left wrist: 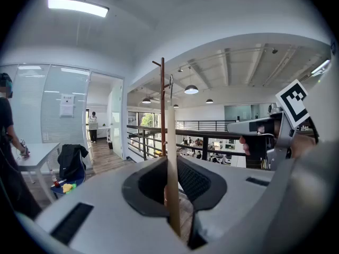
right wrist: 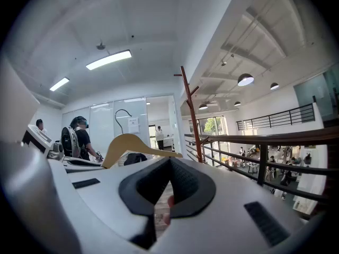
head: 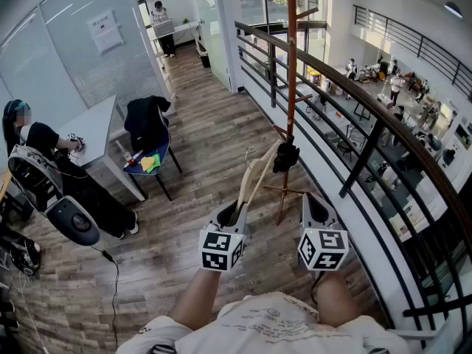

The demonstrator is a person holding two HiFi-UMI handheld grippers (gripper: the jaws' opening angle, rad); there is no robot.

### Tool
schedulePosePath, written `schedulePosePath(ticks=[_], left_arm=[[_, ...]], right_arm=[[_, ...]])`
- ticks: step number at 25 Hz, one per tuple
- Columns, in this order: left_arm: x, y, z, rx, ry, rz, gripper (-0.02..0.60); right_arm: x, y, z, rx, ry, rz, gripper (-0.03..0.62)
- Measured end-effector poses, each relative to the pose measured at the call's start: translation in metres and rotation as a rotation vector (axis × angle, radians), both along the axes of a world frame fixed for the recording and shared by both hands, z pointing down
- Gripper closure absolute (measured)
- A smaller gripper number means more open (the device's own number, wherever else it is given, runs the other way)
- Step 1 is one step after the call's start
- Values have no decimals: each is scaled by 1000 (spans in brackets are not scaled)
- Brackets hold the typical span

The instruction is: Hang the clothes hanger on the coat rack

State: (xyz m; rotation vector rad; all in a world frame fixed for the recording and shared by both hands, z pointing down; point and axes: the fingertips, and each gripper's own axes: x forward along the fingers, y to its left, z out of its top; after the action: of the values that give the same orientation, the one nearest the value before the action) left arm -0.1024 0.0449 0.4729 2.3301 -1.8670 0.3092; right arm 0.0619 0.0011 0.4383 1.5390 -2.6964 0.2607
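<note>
Fingers of the left gripper [head: 234, 214] are clamped on the lower end of a pale wooden hanger [head: 256, 172], as we see from the head view. The hanger rises slanting from them toward the coat rack [head: 291, 65], a reddish-brown pole with short pegs. The rack stands on the plank floor [head: 206, 139] just beside the dark railing [head: 383, 127]. The hanger's upper end comes close to a dark bundle [head: 286, 156] low on the pole, though we cannot tell from here whether the two touch. Beside the left gripper, the right gripper [head: 316, 206] carries nothing. Off to the left stands a white counter [head: 92, 127] with a person [head: 40, 140] seated at it, and near it a chair [head: 161, 165] draped with a dark jacket [head: 146, 118].

From the left gripper view we see the hanger [left wrist: 171, 157] edge-on, an upright pale strip pinched between the two dark pads. Its wire hook shows beside the rack's pole [left wrist: 162, 105] farther off, and the right gripper appears at the right edge.

From the right gripper view we find its fingers together at the tips with nothing between them. The hanger [right wrist: 130, 142] shows at the left and the coat rack [right wrist: 192, 115] beyond.
</note>
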Motion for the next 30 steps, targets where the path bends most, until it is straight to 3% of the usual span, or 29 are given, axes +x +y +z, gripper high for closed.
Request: schedulePosePath(ticks=[20,30], left_arm=[[24,-8,-4,-9,-17,-5,525],[61,-14,-8,9,-8,-20,525]], right_arm=[[15,-9,1,-25,-56,-38,594],[54,-16,1,-27,-64,-54,594]])
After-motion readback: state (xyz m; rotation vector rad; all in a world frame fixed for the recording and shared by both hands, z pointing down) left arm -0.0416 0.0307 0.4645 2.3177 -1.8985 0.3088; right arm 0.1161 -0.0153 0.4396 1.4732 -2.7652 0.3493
